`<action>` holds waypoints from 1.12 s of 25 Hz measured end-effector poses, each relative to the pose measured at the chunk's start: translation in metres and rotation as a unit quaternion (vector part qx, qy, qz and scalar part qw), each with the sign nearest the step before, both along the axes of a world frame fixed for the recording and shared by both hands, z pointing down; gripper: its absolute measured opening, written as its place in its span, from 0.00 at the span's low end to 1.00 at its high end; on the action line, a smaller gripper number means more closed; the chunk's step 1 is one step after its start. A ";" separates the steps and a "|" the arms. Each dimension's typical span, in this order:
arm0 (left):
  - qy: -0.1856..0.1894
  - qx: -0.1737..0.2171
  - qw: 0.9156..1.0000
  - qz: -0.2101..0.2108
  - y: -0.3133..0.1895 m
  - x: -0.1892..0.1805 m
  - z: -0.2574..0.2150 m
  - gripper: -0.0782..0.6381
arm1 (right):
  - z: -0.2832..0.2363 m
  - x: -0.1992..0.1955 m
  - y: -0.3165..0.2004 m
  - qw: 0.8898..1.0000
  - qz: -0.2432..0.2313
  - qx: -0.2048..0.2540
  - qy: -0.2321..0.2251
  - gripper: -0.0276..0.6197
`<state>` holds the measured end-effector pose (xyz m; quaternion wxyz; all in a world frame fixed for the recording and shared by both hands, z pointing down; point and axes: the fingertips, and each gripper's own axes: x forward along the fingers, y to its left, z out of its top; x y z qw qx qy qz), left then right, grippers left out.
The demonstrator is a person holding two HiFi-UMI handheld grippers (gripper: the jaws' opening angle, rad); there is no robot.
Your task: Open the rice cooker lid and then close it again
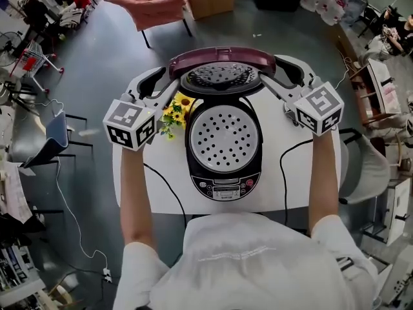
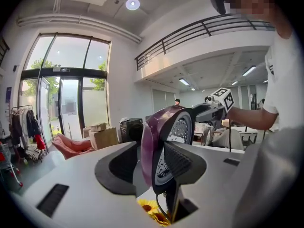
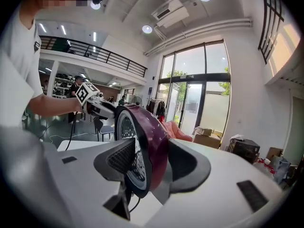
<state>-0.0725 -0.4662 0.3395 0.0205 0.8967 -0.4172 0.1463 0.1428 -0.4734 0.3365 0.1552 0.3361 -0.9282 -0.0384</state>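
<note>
The rice cooker (image 1: 224,173) is a black, rounded appliance standing on a white table (image 1: 290,186), with its control panel (image 1: 226,187) on the side nearest the person. Its mouth is uncovered and shows a pale perforated tray (image 1: 224,137) sitting inside. The lid (image 1: 221,62) is swung fully open and stands roughly upright at the cooker's far edge, with a glossy maroon outer shell (image 3: 156,137) and a round silvery dimpled plate (image 2: 179,129) on its inner face.

The raised purple lid (image 3: 153,127) stands edge-on between the right tool's (image 3: 156,156) parted jaws.
</note>
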 end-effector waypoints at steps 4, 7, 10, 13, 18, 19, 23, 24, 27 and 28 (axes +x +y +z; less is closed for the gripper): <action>-0.004 0.000 1.000 0.023 0.001 0.002 -0.001 0.38 | 0.004 -0.002 -0.002 1.000 -0.008 -0.005 0.009 0.40; 0.000 0.007 0.999 0.046 0.001 0.009 -0.006 0.38 | 0.003 -0.003 -0.004 1.000 -0.009 -0.007 0.004 0.38; 0.008 0.006 0.998 0.059 -0.002 0.014 -0.009 0.39 | 0.003 -0.002 -0.004 1.000 -0.008 -0.007 0.001 0.38; 0.012 0.001 0.998 0.062 -0.002 0.014 -0.008 0.39 | 0.003 -0.003 -0.003 1.000 -0.008 -0.009 0.000 0.38; 0.029 -0.005 0.997 0.068 0.005 0.012 -0.010 0.39 | 0.003 -0.002 0.003 1.000 -0.009 -0.008 0.000 0.38; 0.031 -0.005 0.997 0.068 0.007 0.012 -0.010 0.39 | 0.004 -0.002 0.004 1.000 -0.009 -0.009 0.002 0.38; 0.033 -0.008 0.997 0.064 0.019 0.013 -0.007 0.39 | 0.007 -0.001 0.017 1.000 -0.015 -0.010 0.014 0.38; 0.034 -0.009 0.997 0.062 0.023 0.012 -0.007 0.39 | 0.006 -0.001 0.020 1.000 -0.018 -0.009 0.013 0.39; 0.034 -0.007 0.998 0.055 0.031 0.013 -0.007 0.39 | -0.002 0.001 0.032 1.000 -0.025 -0.004 0.001 0.39; 0.033 -0.007 0.998 0.053 0.034 0.013 -0.007 0.39 | -0.003 0.002 0.036 1.000 -0.028 -0.003 -0.001 0.39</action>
